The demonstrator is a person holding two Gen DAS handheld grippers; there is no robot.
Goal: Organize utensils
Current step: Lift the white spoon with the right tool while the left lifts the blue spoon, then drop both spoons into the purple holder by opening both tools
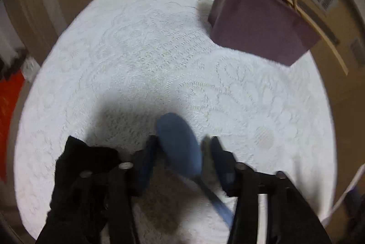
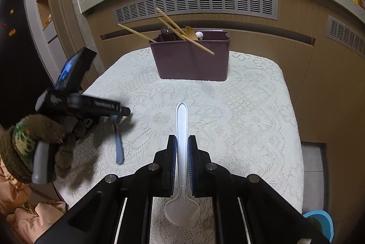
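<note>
My left gripper (image 1: pixel 182 143) is shut on a blue spoon (image 1: pixel 179 143), its bowl between the fingers and its handle trailing back under the gripper. From the right wrist view the left gripper (image 2: pixel 115 116) hangs at the table's left with the blue spoon (image 2: pixel 118 143) dangling down to the cloth. My right gripper (image 2: pixel 181 143) is shut on a clear plastic spoon (image 2: pixel 181 125), handle pointing forward, bowl toward me. A purple utensil holder (image 2: pixel 192 59) stands at the table's far edge with chopsticks (image 2: pixel 182 32) and spoons in it; it also shows in the left wrist view (image 1: pixel 257 23).
A white lace cloth (image 2: pixel 239 111) covers the small table. A wooden cabinet with a grey vent (image 2: pixel 196 4) stands right behind it. A blue bowl (image 2: pixel 319 221) sits low at the right, off the table.
</note>
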